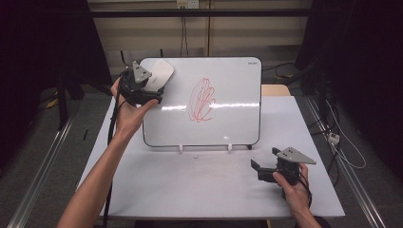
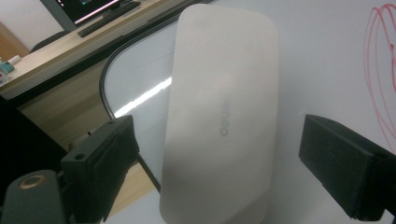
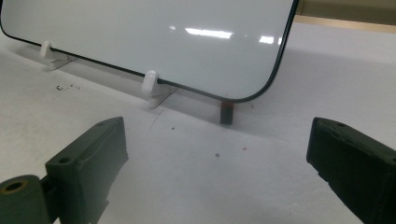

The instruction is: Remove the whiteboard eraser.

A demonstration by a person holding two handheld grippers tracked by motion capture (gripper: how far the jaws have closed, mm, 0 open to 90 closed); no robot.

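Left gripper gapes around, seemingly untouching, a white eraser; right gripper gapes empty.

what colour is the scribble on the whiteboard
Red; the scribble on the whiteboard shows best in the high view.

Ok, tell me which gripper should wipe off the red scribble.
Left. The left gripper is already up at the whiteboard, its jaws open around the white eraser near the red scribble. The right gripper sits low over the table, open with nothing between its jaws.
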